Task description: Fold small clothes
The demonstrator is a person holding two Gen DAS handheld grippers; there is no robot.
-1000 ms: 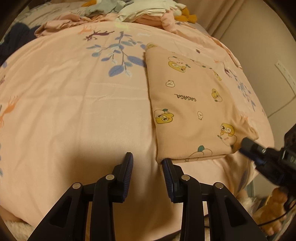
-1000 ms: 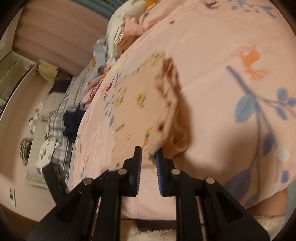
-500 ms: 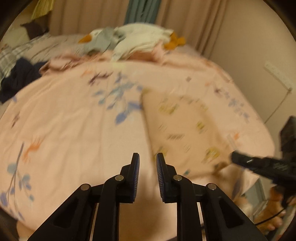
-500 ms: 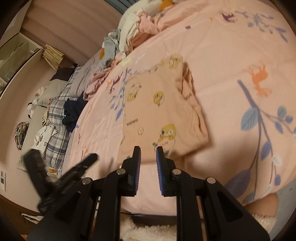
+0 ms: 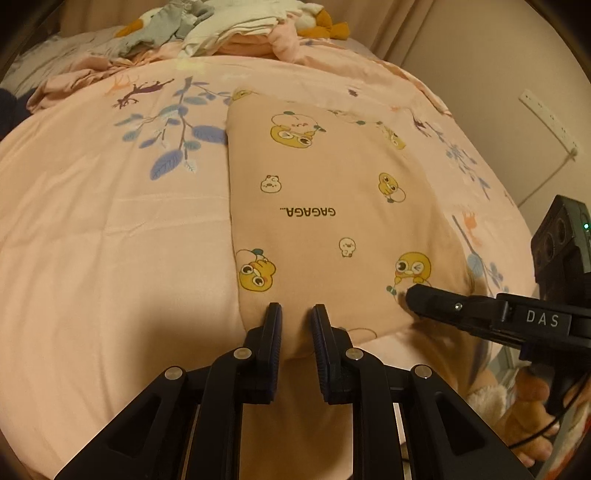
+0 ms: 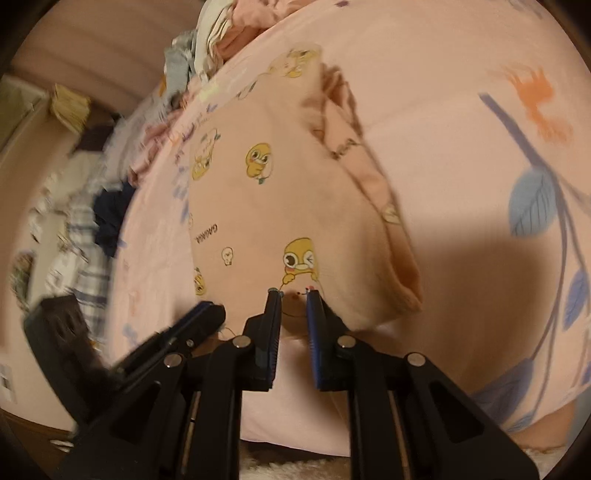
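One pink bed cover printed with blue leaves (image 5: pixel 110 229) carries the folded peach garment with yellow cartoon chicks (image 5: pixel 325 206). Both tools sit at its near edge – left tool (image 5: pixel 295 314) and right tool (image 6: pixel 293 295), each clenched on the hem, jaws having just been closing.

A bed (image 5: pixel 92 240) under a pink leaf-printed cover (image 6: pixel 461 110) filled the room. Beige curtains (image 5: pixel 373 22) hung behind its far edge. A plain wall (image 5: pixel 480 74) with a white power strip (image 5: pixel 546 118) stood alongside. The light was dim and warm.
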